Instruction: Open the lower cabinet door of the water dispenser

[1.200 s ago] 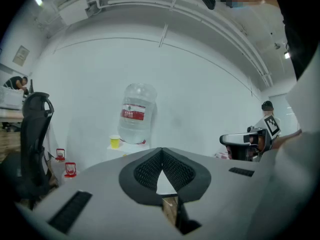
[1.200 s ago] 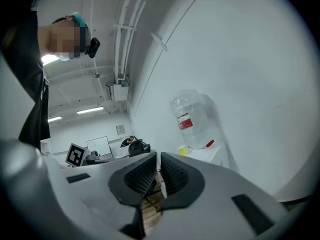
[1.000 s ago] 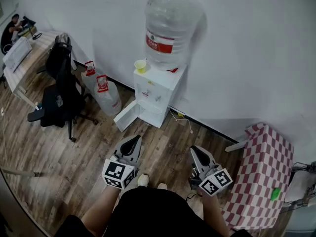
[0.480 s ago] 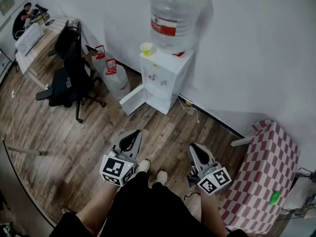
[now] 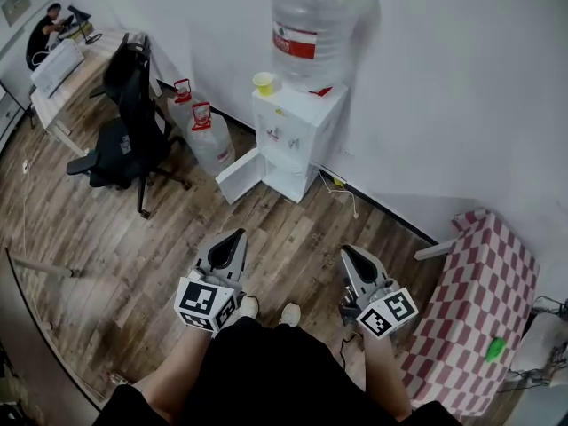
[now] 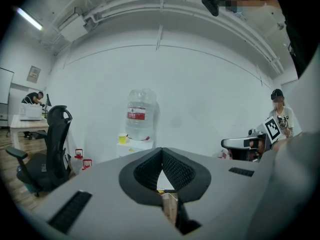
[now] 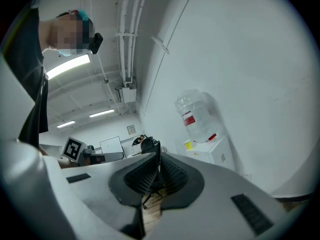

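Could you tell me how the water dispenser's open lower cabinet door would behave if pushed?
The lower cabinet door stands swung open, so it probably pivots easily on its hinge. It looks like a thin flat panel, likely stiff and light. With the large water bottle on top, the water dispenser probably stays put.

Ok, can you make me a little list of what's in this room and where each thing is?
water dispenser: white, against the wall
big bottle: on top of the dispenser, red label
yellow cup: on the dispenser's top, left of the bottle
lower cabinet door: open, swung out to the left
water jugs: two, on the floor left of the dispenser
office chair: black, further left
left gripper: shut, empty, well short of the dispenser
right gripper: shut, empty
checkered table: far right
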